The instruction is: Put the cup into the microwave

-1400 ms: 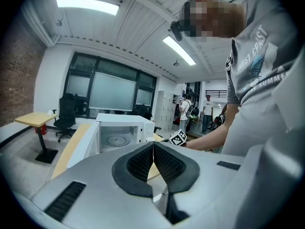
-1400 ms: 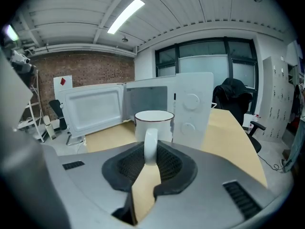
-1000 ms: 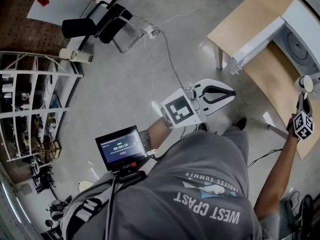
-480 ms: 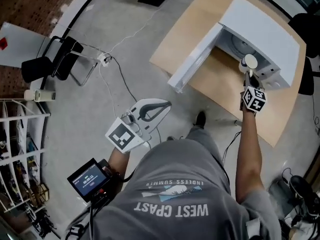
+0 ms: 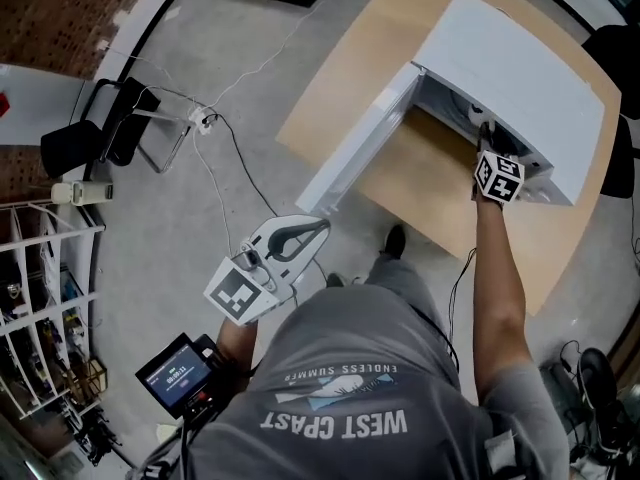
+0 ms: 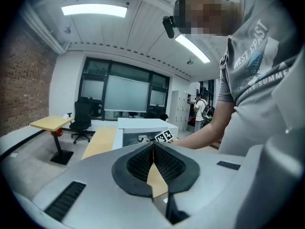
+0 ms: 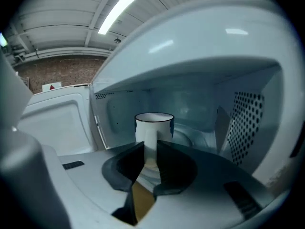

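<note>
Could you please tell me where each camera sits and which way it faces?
Head view: on the person's head, down onto microwave, both arms, left gripper, right gripper.
Left gripper view: rides that gripper, faces the microwave past shut jaws; torso shows.
Right gripper view: rides that gripper, faces the microwave's inside; jaws clamp the cup.
All share the microwave.

At two o'clock in the head view, the microwave (image 5: pixel 520 68) roof hides the right tool (image 7: pixel 150 149) beyond its marker cube (image 5: pixel 498 176), and the cup (image 7: pixel 153 125) too, whose base is lost behind that tool's jaws in the right gripper view.
</note>
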Tool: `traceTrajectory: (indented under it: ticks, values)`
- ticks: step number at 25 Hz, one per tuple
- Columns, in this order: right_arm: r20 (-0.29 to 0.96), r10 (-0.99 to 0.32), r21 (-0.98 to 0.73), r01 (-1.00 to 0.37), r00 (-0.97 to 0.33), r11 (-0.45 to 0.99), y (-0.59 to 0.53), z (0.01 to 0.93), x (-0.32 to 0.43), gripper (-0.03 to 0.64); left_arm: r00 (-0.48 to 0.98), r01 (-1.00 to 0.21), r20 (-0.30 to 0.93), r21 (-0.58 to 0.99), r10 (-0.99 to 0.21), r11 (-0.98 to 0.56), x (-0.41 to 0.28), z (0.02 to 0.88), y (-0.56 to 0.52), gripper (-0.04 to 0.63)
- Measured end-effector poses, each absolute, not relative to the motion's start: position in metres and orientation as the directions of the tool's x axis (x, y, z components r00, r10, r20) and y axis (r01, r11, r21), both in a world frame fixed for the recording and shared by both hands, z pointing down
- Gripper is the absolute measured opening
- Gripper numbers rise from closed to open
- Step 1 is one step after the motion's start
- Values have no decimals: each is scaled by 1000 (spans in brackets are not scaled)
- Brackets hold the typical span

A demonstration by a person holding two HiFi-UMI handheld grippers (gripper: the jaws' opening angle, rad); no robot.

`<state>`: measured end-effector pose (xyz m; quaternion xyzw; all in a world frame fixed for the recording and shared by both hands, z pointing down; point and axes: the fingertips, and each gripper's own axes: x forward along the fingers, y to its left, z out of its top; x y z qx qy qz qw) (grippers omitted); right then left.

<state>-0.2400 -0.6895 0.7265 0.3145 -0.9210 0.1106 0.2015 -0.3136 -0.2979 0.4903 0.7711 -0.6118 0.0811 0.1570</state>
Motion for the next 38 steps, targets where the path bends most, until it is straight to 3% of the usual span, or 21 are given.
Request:
traceTrajectory:
  ticks: [10, 15, 19, 23, 38]
  values:
    - [383, -553, -61, -618, -740, 784, -754, 718, -267, 67, 201, -976, 378, 155, -904, -153, -308, 490, -333, 21]
    - [382, -533, -65, -597, -755, 800, -764, 720, -275, 67, 180, -977, 477, 187, -860, -101, -305, 502, -335, 20]
    - [373, -569, -33, -624, -733, 781, -773, 717, -257, 67, 202, -968, 419, 224, -885, -115, -304, 504, -345, 21]
    - [353, -572, -25, -619, -740, 785, -739, 722, -260, 67, 215, -973, 349, 162, -912, -167, -301, 498, -323, 21]
    - [377, -559, -3, -604, -738, 797, -709, 737, -250, 69, 218, -973, 328, 150, -919, -177, -282, 504, -293, 20]
